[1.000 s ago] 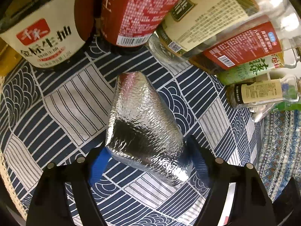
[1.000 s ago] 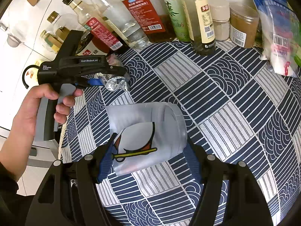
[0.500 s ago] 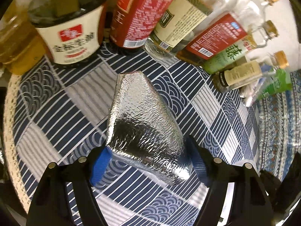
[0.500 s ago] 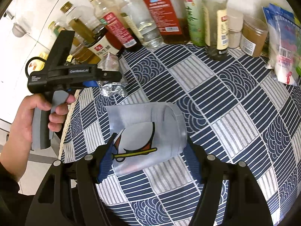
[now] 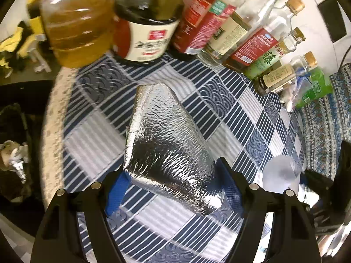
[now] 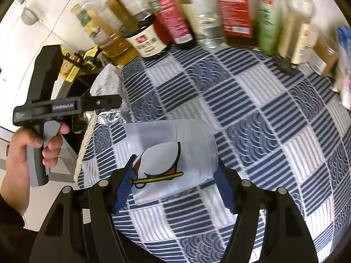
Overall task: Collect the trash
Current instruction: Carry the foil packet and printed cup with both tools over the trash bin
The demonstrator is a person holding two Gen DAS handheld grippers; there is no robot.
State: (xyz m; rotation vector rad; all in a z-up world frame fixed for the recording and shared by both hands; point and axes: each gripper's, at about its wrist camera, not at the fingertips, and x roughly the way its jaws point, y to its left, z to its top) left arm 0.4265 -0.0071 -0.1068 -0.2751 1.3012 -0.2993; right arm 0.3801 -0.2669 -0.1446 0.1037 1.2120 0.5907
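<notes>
**Both grippers loaded, trash lifted toward the table's left edge**

Nearest the right wrist camera, the right gripper [image 6: 175, 182] is closed about half-way on a translucent plastic cup [image 6: 171, 153] printed with a cartoon figure; both blue pads press its sides. The left gripper [image 5: 173, 188] likewise clamps a crumpled silver foil bag [image 5: 166, 149], held above the blue-patterned tablecloth [image 5: 237, 114]. Beyond, the right view shows the person's left hand [image 6: 33, 149] carrying its gripper at the table's edge. Farthest back stands a row of sauce and oil bottles [image 6: 232, 11]. Judged as the carry step: both pieces are picked up. Next calls for a bin, which no view shows clearly, and releasing each piece over it
</notes>
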